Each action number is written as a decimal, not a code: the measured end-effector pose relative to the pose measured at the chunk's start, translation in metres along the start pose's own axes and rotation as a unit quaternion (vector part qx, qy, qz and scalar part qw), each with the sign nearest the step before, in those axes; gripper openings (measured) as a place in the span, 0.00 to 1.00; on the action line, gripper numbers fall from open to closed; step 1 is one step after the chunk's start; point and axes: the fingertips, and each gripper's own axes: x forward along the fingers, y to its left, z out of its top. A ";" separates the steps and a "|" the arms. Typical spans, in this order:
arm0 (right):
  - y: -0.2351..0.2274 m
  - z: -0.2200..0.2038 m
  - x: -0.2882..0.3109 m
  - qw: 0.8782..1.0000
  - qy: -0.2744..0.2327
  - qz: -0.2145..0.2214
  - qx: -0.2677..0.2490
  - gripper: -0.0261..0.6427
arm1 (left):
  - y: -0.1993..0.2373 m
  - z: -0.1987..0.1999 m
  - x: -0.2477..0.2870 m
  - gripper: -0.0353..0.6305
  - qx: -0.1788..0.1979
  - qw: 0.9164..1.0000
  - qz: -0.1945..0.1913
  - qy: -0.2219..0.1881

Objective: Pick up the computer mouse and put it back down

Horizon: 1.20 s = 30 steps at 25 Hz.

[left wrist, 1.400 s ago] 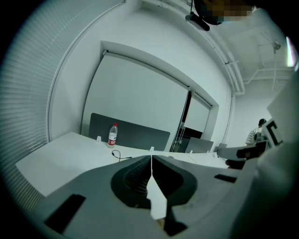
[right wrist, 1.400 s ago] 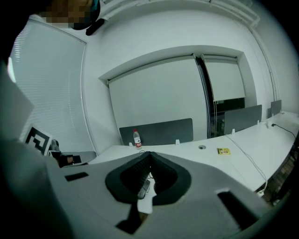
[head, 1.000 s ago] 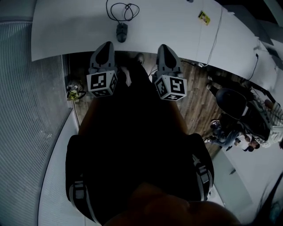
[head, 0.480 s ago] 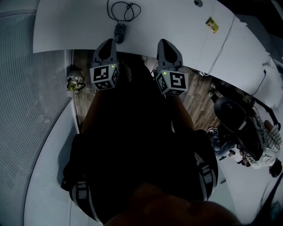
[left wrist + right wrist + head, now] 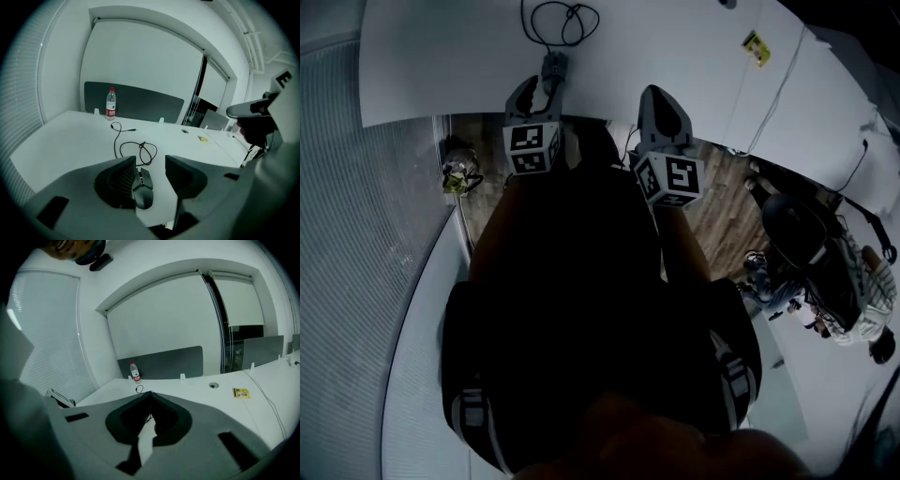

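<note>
STAGE: pre-grasp | left gripper [image 5: 150, 161]: jaws just been opening, spread around dark grey corded computer mouse [image 5: 142, 190], unclamped, resting on white tabletop [image 5: 70, 136] | right gripper [image 5: 151, 394]: jaws together, empty | TODO: clamp, lift, replace

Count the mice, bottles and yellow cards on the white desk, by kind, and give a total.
computer mouse: 1
bottle: 1
yellow card: 1
Total: 3
</note>
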 end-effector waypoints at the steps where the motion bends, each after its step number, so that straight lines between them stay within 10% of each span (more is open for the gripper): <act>1: 0.000 -0.002 0.004 1.000 0.002 -0.003 0.002 0.04 | 0.002 -0.003 0.006 0.32 -0.003 1.000 0.000 0.007; 30: -0.036 -0.045 0.054 0.997 0.059 -0.037 0.037 0.04 | 0.032 -0.102 0.116 0.51 0.003 0.982 0.039 0.184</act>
